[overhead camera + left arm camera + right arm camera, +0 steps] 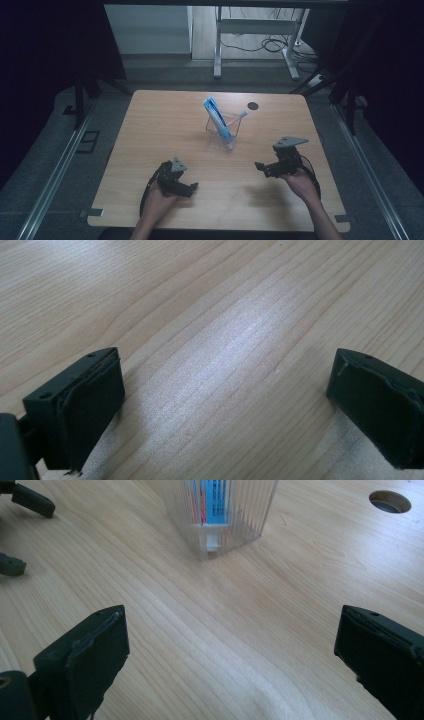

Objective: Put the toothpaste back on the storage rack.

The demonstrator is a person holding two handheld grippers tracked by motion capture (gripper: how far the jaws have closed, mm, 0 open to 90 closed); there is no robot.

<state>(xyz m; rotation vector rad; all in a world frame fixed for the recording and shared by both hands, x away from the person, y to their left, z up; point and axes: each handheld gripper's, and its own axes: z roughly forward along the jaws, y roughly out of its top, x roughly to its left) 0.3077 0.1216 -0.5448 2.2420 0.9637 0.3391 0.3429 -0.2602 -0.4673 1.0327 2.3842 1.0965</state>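
The high view is dim and bluish, its sides dropping into near black, while the floor beyond the surface stays brighter. Soft shadows pool under both hands. In the left gripper view a pale sheen of glare crosses the wood grain. The near black fingers look soft and slightly blurred in both gripper views.

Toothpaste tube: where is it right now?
In the high view the toothpaste tube stands tilted in the clear holder near the table's middle, beyond both grippers, with the round table hole to its right.
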